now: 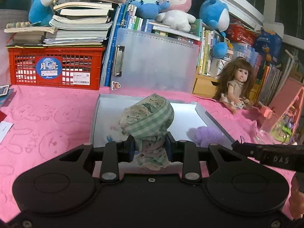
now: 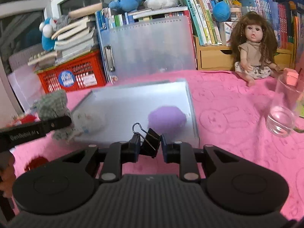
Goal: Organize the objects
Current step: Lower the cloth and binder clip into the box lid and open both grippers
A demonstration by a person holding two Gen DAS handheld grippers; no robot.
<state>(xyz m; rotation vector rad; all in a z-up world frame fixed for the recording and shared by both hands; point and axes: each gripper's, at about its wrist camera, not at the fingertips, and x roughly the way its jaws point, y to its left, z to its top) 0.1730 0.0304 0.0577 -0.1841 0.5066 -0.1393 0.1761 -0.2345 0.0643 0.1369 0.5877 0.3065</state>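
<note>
- The left gripper (image 1: pixel 151 144) has its jaws drawn nearly together on a bunched cloth bundle (image 1: pixel 149 121): green-and-white gingham wrapped round a pale floral print. The blue pads press its narrow lower part from both sides, the rolled top bulges above them, and a frilled end hangs below.
- The bundle is held clear of the surface, over the near edge of the white tray (image 1: pixel 212 117).
- That gripper points forward and somewhat downward toward the tray.
- The right gripper (image 2: pixel 149 145) has its jaws closed as far as they go on a black binder clip (image 2: pixel 151 142). The clip sits tilted between the blue pads, one wire handle looping up to the left.
- The clip is also off the surface, just in front of the tray's near edge.
- That gripper too tips downward toward the tray.
- In the right wrist view, the left gripper's black finger and the bundle show blurred at the tray's left side.
- Inside the tray lie a purple fluffy ball (image 1: pixel 205 135) at the near right and a small white item with coloured marks (image 1: pixel 112 133) at the near left.
- The tray rests on a pink bunny-patterned cloth (image 1: pixel 47 125) covering the surface.
- Behind the tray stands a frosted plastic folder (image 1: pixel 157 60); left of that, a red crate (image 1: pixel 55 66) stacked with books.
- Right of the tray sit a long-haired doll (image 2: pixel 250 45) and a clear glass (image 2: pixel 281 114).
</note>
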